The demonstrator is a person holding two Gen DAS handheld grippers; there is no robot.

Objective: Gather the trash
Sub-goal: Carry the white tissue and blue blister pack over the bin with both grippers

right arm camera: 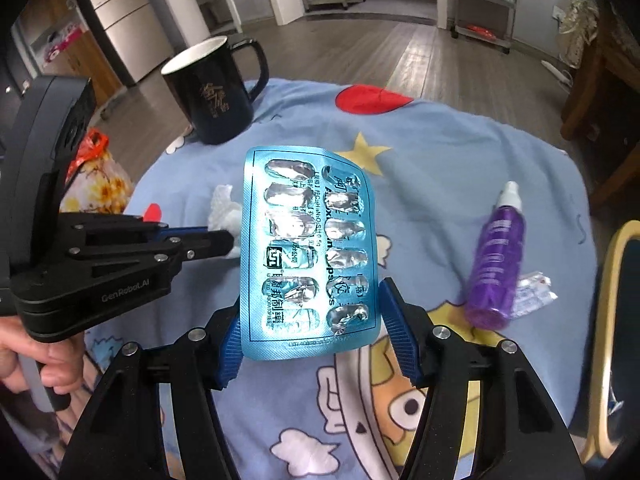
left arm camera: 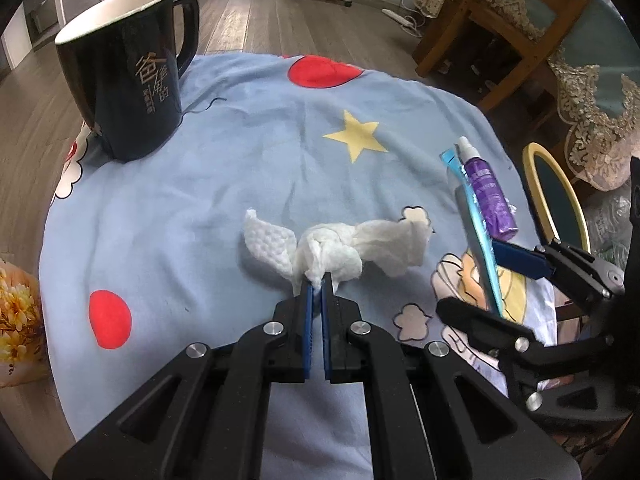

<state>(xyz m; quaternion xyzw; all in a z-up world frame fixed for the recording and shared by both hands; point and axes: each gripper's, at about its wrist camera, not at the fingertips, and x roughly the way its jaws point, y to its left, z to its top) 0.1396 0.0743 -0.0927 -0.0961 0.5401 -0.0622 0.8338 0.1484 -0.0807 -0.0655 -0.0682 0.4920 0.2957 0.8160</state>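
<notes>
Right wrist – blister pack (right arm camera: 310, 252) clamped between jaws; left jaws pinch tissue (left arm camera: 332, 250).

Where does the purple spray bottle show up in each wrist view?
Left wrist: the purple spray bottle lies right of centre on the blue cloth, just behind the blister pack seen edge-on.
Right wrist: it lies at right, beside the flat-on blister pack.
Shared landmark: the dark mug, upper left in both.
</notes>
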